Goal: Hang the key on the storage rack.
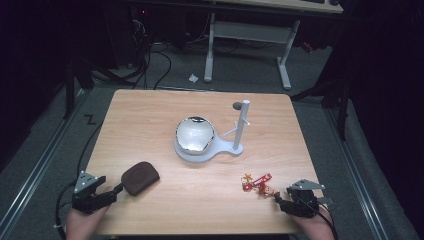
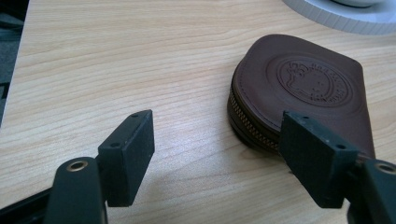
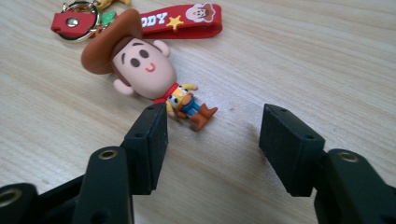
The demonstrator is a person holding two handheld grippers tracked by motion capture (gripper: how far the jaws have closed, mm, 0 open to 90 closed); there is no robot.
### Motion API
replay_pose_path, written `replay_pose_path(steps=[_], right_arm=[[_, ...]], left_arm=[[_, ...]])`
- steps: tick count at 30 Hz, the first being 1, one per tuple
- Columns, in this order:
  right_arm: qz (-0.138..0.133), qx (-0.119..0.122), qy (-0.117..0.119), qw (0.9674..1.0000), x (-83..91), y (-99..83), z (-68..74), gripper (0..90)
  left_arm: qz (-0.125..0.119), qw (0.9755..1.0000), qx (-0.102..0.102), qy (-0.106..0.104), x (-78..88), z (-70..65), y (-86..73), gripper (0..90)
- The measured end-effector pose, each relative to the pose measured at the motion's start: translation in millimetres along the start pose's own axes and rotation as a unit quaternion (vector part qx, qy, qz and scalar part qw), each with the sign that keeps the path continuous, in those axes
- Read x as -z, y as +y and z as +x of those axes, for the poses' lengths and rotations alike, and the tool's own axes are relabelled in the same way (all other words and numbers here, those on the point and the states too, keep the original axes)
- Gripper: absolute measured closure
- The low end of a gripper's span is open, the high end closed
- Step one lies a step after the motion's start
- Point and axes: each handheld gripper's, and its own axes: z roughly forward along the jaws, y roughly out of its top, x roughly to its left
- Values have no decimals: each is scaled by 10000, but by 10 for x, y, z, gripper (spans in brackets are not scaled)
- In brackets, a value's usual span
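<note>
Right now both grippers rest low near the front edge of the wooden table (image 1: 150, 110), and both have their jaws spread wide with nothing pinched between them.

The left gripper (image 2: 217, 156) sits next to the brown leather zip pouch (image 2: 303, 88). The pouch lies flat on the table, near the front left. One jaw looks like it is at the pouch's edge, but it does not squeeze it. The other jaw is over bare wood.

The right gripper (image 3: 212, 147) points at the cowboy doll keychain (image 3: 149, 70). The little doll lies on its back near the front right, with its red strap (image 3: 180, 21) and metal ring (image 3: 74, 21) past its hat. Its boots are just beside one jaw, a bit off to the side of the gap.

Farther back, in the middle of the table, stands a white stand with a post (image 1: 241, 125) and a shiny silver bowl (image 1: 195, 134) on its base.

To do this well, I think each hand should first line up its thing in the middle of the gap. The right one should slide sideways so the doll's big head or body sits between the pads, not just the tiny feet. The left one should go around the pouch's thin edge. Then close slowly and lift gently, so nothing slips or flips away.
</note>
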Motion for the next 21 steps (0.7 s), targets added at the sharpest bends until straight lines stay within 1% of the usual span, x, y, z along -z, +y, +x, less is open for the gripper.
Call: replay_pose_path(steps=[1, 2, 5, 6, 8, 10, 11, 14, 16, 17, 18, 19, 20, 21], right_arm=[[99, 40, 1, 9999, 10, 23, 7, 412], [219, 161, -60, 9996, 31, 59, 23, 413], [375, 274, -41, 9989, 48, 99, 34, 406], [375, 274, -41, 9989, 48, 99, 34, 406], [528, 347, -28, 9980, 69, 148, 47, 406], [567, 379, -15, 9977, 76, 164, 54, 406], [689, 460, 2, 9966, 84, 194, 75, 405], [786, 518, 33, 9956, 89, 215, 93, 404], [934, 634, 53, 9936, 91, 244, 118, 405], [1061, 727, 97, 9917, 92, 278, 139, 406], [1061, 727, 97, 9917, 92, 278, 139, 406], [1112, 772, 114, 9907, 92, 291, 146, 409], [1190, 831, 161, 9893, 90, 314, 159, 414], [1333, 897, 175, 9868, 90, 351, 183, 423]], left_arm=[[-4, 10000, -6, -8, -1, 0, 2, 271], [1, 10000, -17, -8, -2, 0, 6, 270], [-12, 10000, -24, -16, -25, -6, 31, 269], [-12, 10000, -24, -16, -25, -6, 31, 269], [-25, 10000, -56, -22, -28, -22, 35, 268], [-24, 10000, -68, -34, -25, -22, 34, 267], [-18, 10000, -77, -55, -23, -23, 31, 267], [-11, 9999, -114, -59, -24, -29, 33, 267], [-27, 9999, -117, -55, -24, -37, 32, 267], [-27, 9999, -127, -50, -23, -34, 31, 267], [-27, 9999, -127, -50, -23, -34, 31, 267], [-24, 9999, -123, -59, -22, -30, 30, 267], [-26, 9999, -116, -59, -23, -27, 29, 268], [-26, 9999, -113, -60, -24, -26, 28, 269]])
